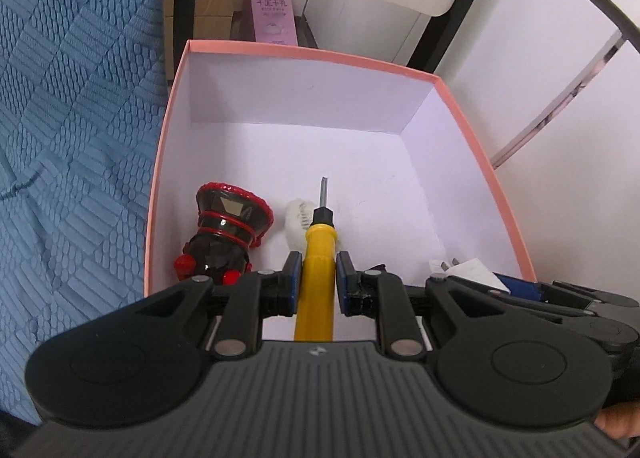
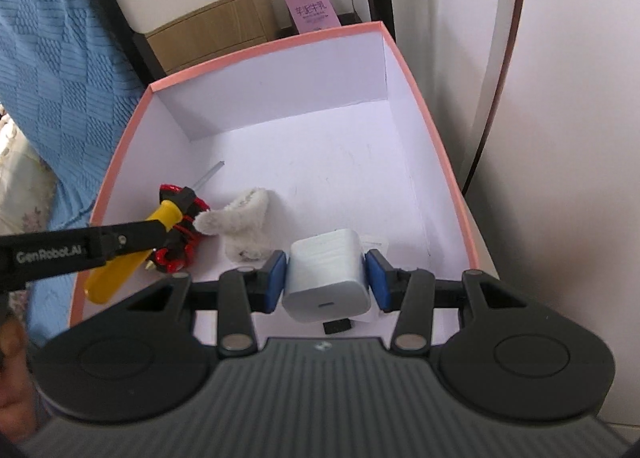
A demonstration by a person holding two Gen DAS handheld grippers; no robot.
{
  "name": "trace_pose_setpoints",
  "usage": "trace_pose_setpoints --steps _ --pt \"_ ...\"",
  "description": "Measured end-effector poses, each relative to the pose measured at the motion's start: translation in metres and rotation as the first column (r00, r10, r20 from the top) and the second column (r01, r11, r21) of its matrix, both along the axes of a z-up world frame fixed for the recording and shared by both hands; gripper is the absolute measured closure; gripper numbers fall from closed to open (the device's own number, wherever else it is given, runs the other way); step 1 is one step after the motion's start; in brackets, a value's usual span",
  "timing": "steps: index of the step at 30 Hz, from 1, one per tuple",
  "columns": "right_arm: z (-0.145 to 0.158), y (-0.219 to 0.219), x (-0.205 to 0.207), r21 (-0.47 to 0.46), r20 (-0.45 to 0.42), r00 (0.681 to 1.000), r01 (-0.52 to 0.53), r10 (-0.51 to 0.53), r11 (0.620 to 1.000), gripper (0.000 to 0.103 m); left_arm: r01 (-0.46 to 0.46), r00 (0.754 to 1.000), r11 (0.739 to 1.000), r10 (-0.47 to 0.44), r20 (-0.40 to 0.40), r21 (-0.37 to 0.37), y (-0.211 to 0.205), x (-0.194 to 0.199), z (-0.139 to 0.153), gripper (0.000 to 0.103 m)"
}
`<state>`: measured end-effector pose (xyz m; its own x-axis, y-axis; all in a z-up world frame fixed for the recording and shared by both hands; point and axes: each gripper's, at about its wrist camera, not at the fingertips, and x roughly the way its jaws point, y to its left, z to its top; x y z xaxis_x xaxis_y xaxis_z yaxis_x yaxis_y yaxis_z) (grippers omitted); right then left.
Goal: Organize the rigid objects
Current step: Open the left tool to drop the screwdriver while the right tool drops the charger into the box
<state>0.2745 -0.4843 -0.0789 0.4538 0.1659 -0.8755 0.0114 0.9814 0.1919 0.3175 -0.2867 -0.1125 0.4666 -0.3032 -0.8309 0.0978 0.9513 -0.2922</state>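
- Two grippers hang over the pink box [image 1: 472,129].
- Left gripper [image 1: 317,278] pinches a yellow screwdriver [image 1: 318,258] by its handle, metal tip aimed into the box.
- Right gripper [image 2: 326,278] is clamped on a white charger block [image 2: 326,274], held above the box floor near the front wall.
- On the box floor lie a black-and-red toy [image 1: 228,230] and a white fuzzy piece [image 2: 244,221], close together near the left wall.

Left gripper [image 1: 316,278]: your black linkage arms carry round silver pivot pins.
Pads [image 1: 294,270]: blue facing on black fingers.
Base: dark grey, ribbed, two round discs.
Right gripper [image 2: 326,278]: same build as your left.
Marking: white "GenRobot.AI" lettering on the left finger.
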Motion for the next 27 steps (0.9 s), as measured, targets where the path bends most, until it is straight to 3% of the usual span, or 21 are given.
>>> trace_pose_setpoints --steps 7,11,14,20,27 --pt "0.002 0.002 0.001 0.002 0.011 1.0 -0.005 0.005 1.0 0.056 -0.016 1.0 1.0 0.016 -0.002 -0.007 0.005 0.002 -0.004 0.081" --pt "0.005 0.005 0.003 -0.012 0.007 1.0 -0.011 0.011 1.0 0.055 -0.015 1.0 1.0 0.015 0.004 0.004 0.008 0.0 0.0 0.066" --pt "0.008 0.007 0.002 -0.022 0.005 1.0 -0.008 0.008 1.0 0.055 -0.005 1.0 1.0 0.005 0.022 -0.009 0.012 -0.003 0.008 0.066" --pt "0.031 0.013 -0.005 -0.025 0.045 0.999 0.011 -0.01 1.0 0.055 0.003 0.997 0.999 0.0 0.071 -0.034 0.023 -0.012 0.037 0.066" --pt "0.076 0.027 -0.026 -0.02 0.143 0.99 0.022 -0.019 1.0 0.055 0.014 0.983 0.999 -0.005 0.182 -0.048 0.046 -0.039 0.086 0.066"
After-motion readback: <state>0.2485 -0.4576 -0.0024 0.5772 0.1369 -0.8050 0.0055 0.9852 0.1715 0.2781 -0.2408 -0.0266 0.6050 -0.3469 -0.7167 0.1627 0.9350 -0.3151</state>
